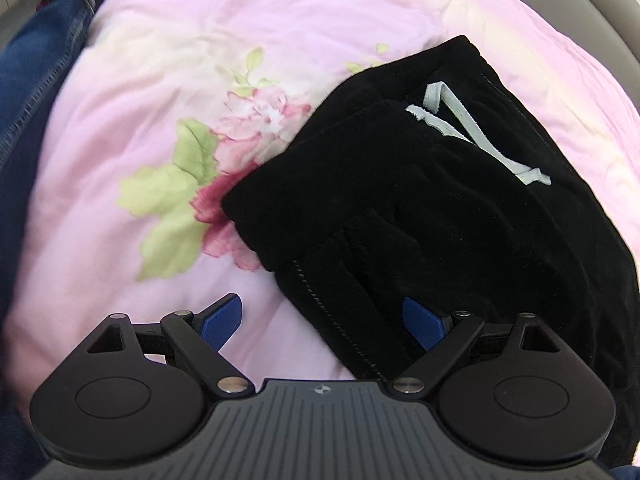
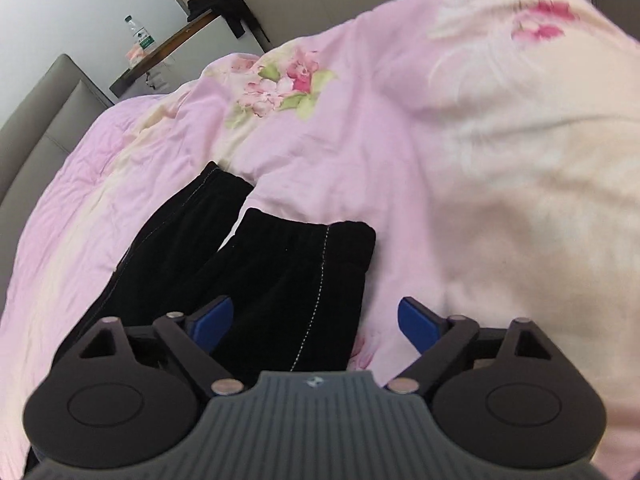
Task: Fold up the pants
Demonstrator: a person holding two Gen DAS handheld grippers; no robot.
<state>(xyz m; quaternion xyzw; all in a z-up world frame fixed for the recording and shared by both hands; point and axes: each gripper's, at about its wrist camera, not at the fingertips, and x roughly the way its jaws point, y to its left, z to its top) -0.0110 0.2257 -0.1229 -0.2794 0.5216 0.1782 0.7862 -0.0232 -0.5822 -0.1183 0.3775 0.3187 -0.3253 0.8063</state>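
Note:
Black pants (image 1: 420, 208) lie on a pink floral quilt (image 1: 168, 92). In the left wrist view I see the waist end with a pale grey drawstring (image 1: 472, 132), bunched and partly folded over. My left gripper (image 1: 324, 320) is open, hovering at the near edge of the waist; its right finger (image 1: 422, 322) is over the black cloth. In the right wrist view the two leg cuffs (image 2: 304, 232) lie side by side, spread apart. My right gripper (image 2: 312, 320) is open just above the nearer leg (image 2: 288, 304), holding nothing.
Blue denim (image 1: 36, 92) lies at the left edge of the quilt. A grey padded headboard (image 2: 36, 128) stands at the left. A wooden side table (image 2: 160, 56) holds a water bottle (image 2: 140, 40) and dark clothing. The quilt bulges high at the right (image 2: 520, 160).

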